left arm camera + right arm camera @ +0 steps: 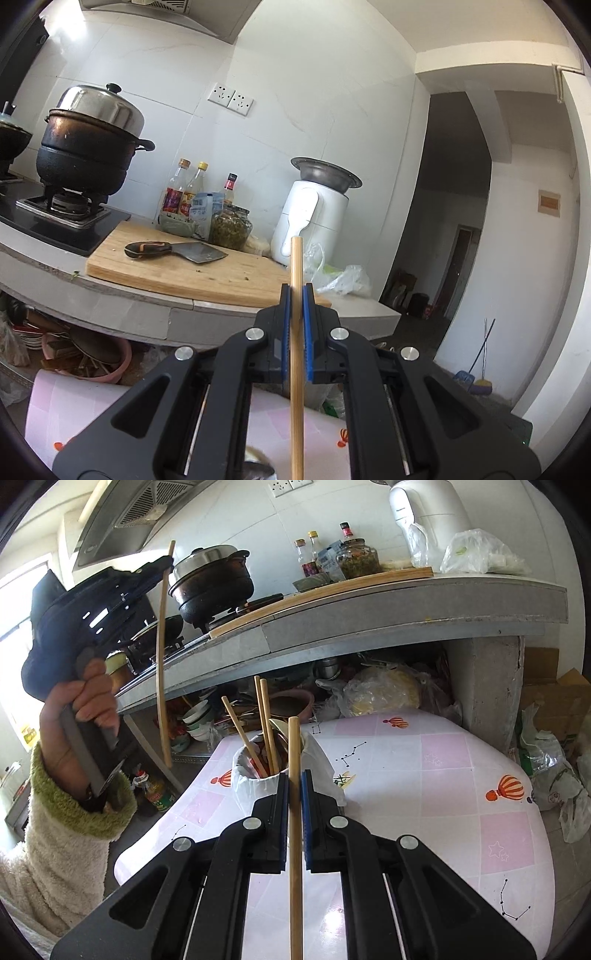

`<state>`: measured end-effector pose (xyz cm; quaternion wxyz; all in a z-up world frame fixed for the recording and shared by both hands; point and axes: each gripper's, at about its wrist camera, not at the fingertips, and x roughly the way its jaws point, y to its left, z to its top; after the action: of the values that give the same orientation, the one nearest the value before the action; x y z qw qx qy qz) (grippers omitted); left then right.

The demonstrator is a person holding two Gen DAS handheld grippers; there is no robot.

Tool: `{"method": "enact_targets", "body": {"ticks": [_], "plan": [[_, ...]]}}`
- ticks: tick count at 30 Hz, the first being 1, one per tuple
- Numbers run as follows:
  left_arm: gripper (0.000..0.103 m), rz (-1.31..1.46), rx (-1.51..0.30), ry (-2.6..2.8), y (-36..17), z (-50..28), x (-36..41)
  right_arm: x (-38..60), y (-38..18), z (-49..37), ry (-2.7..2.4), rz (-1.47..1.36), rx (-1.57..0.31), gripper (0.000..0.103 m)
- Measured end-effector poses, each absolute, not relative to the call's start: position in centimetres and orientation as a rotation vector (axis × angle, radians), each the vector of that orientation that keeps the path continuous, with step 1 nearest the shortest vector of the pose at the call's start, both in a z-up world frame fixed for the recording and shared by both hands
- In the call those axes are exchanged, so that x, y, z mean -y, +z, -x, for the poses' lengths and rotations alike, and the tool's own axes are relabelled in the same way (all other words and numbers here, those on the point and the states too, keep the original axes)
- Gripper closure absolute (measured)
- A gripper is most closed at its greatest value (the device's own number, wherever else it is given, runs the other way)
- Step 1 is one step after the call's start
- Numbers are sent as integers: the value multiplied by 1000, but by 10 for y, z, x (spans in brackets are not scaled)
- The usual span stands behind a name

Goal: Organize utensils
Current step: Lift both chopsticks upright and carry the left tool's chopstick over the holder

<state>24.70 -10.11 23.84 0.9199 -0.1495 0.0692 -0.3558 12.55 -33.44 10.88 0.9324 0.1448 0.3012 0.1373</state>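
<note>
- While both grippers are clamping one bamboo chopstick each, the right gripper is holding its chopstick just before the utensil cup.
- Raised near the counter, the left gripper is pinching its chopstick near one end.
- Light, stiff and smooth, each stick is likely handling best gripped mid-shaft.
</note>
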Motion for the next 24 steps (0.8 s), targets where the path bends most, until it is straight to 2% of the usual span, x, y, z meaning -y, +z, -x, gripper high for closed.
{"method": "enact_targets", "body": {"ticks": [14, 24], "plan": [[97, 355, -220, -657, 173, -307, 125, 354, 93, -127, 253, -335, -640, 96], [97, 379, -275, -638, 134, -314, 121, 357, 92, -126, 251, -335, -641, 96]]}}
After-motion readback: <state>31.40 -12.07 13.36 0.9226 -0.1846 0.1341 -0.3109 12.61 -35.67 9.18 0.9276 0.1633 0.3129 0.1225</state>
